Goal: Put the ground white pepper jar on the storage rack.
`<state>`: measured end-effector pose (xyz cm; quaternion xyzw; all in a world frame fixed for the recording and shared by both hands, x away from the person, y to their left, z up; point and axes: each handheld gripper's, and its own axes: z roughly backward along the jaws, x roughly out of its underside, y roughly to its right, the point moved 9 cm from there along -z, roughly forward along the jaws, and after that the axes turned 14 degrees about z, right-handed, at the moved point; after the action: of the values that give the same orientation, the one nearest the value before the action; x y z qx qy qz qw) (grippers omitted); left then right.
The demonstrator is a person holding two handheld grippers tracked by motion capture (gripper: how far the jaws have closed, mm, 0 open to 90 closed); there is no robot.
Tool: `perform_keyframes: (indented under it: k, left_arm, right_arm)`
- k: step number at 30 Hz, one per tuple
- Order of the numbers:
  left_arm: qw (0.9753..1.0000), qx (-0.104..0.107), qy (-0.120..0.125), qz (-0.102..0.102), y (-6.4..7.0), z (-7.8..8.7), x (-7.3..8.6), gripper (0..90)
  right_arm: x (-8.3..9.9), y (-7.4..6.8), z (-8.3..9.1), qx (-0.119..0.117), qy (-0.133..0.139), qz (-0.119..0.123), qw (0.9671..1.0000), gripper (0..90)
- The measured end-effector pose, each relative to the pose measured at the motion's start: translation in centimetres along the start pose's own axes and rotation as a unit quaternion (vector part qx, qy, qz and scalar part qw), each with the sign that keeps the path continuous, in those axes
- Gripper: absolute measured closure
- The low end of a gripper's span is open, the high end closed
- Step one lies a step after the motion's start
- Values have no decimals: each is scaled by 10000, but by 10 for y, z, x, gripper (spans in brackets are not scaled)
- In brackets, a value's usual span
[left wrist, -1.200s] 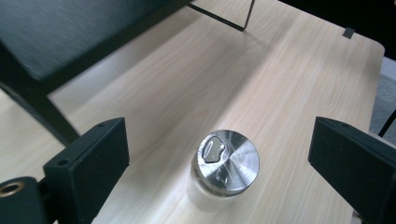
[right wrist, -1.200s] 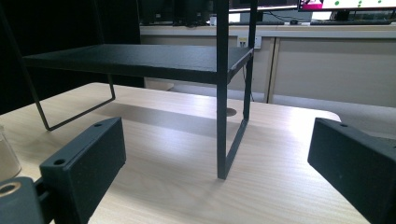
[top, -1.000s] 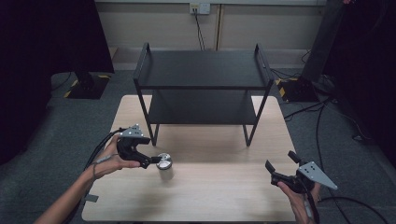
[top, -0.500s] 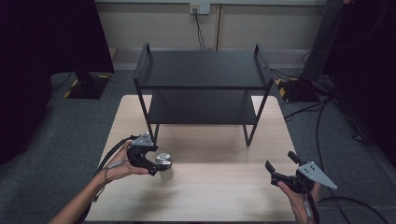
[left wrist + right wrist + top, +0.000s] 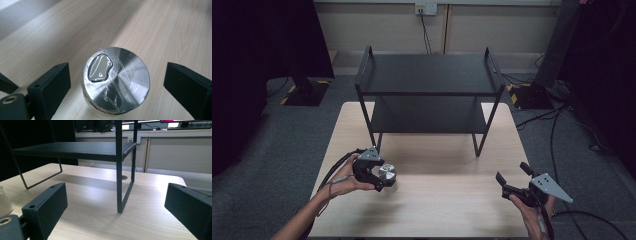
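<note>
Change noted: over the last second the left hand-held gripper (image 5: 379, 179) has shifted right and slightly toward the near edge of the table (image 5: 452, 210), carrying its jaws around the jar (image 5: 387, 173). The jar has kept its place, in the left half of the table, nearer the near edge than the rack (image 5: 429, 95). The right hand-held gripper (image 5: 514, 182) has not moved from its post by the near right corner.

Left hand-held gripper: jaws wide, one on each side of the jar (image 5: 116, 82), clear gaps on both sides, no contact seen. Right hand-held gripper: jaws wide, nothing between them.

Judgement: the approach is finished and the grasp is not yet made. Closing the jaws is the step in hand.

Materials and shapes:
- Jar: round, with a flat brushed-metal lid showing a radial sheen. A dark kidney-shaped patch sits off-centre on the lid, and glossy clear strips run across it, probably tape. The body below appears to be clear glass; most of it is hidden by the lid. Smooth walls may slip under a light grip.
- Table: pale wood-grain top, matte, with rounded corners.
- Rack: two-tier, matte black metal, thin square legs, flat shelves with raised end rails. It stands at the far middle of the table, both shelves bare.
</note>
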<state>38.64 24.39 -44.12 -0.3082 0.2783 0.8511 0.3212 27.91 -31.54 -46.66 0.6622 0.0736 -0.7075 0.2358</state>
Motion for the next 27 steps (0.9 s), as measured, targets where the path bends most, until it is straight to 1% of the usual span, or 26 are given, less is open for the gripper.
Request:
perform_keyframes:
  k: [2,5,7,9,10,11,12,13,14,15,17,19,21,23,24,25,26,27]
  left_arm:
    - [10000,3,-19,-29,0,-1,1,64]
    - [10000,-25,28,-56,1,-3,2,74]
    - [10000,-14,-24,-84,0,-5,3,81]
    - [9998,-70,-72,-168,0,-8,5,99]
    - [9997,-69,-113,-185,0,-10,6,107]
    - [9996,-81,-145,-243,-1,-12,7,120]
    - [9996,-81,-145,-243,-1,-12,7,172]
    - [9991,-97,-163,-377,-1,-13,9,193]
    - [9986,-167,-132,-484,-1,-13,9,251]
    - [9987,-140,-130,-477,-3,-13,9,300]
    - [9987,-90,-115,-483,-5,-12,10,303]
    - [9988,-84,-99,-466,-5,-12,10,303]
    - [9992,-61,-25,-396,-7,-12,11,303]
    - [9991,-96,6,-422,-6,-12,12,303]
    - [9991,-71,35,-412,-6,-11,11,303]
    - [9993,-41,87,-375,-6,-10,11,304]
    - [9993,20,211,-304,-7,-8,10,306]
    - [9991,16,285,-324,-6,-6,8,319]
  right_arm:
    - [0,0,0,-4,1,-1,10000,41]
    - [0,0,0,-7,0,-11,10000,42]
    - [0,0,0,-11,-8,-16,10000,42]
    - [0,0,0,-21,-16,-23,10000,42]
    - [0,0,0,-19,-20,-21,10000,42]
    - [0,0,0,-22,-22,-21,10000,42]
    - [0,0,0,-22,-22,-21,10000,42]
    - [0,0,-1,-23,-25,-9,10000,43]
    - [0,0,-1,-20,-22,-10,10000,43]
    - [1,0,-1,-16,-21,-11,10000,43]
    - [1,0,0,-13,-22,-3,10000,43]
    - [1,0,-1,-11,-19,10,10000,42]
    - [1,-1,-1,-28,-27,-5,10000,43]
    - [1,-1,-2,-35,-29,2,10000,43]
    - [1,-1,-2,-36,-27,-4,10000,43]
    - [1,-1,-2,-34,-26,1,10000,43]
    - [1,-1,-2,-33,-25,0,10000,43]
    - [1,-1,-2,-32,-27,-3,10000,42]
